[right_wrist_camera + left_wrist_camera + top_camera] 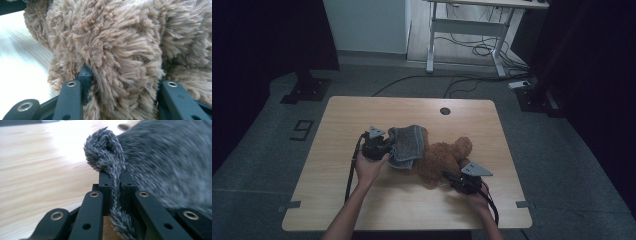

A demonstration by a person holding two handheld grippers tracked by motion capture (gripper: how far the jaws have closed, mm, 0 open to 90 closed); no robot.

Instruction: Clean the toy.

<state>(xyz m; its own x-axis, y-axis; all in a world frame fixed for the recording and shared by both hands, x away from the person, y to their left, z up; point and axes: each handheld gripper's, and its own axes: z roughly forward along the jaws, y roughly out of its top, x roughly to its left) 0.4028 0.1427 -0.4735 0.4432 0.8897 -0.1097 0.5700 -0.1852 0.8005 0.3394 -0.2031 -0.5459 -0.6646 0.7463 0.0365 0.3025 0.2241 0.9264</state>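
A brown plush bear (444,157) lies on the wooden table (362,110). A grey fluffy towel (406,145) is draped over its left part. My left gripper (384,146) sits at the towel's left edge, shut on a fold of the grey towel (115,182) that runs up between its jaws. My right gripper (451,176) is at the bear's near side, and its jaws are closed on a thick tuft of the brown bear (120,75). Fur hides the right gripper's fingertips.
A round cable hole (445,111) sits near the table's far edge. Beyond the table stand a white desk frame (467,30) and loose floor cables (462,80). Black stand bases (307,90) flank the table on the floor.
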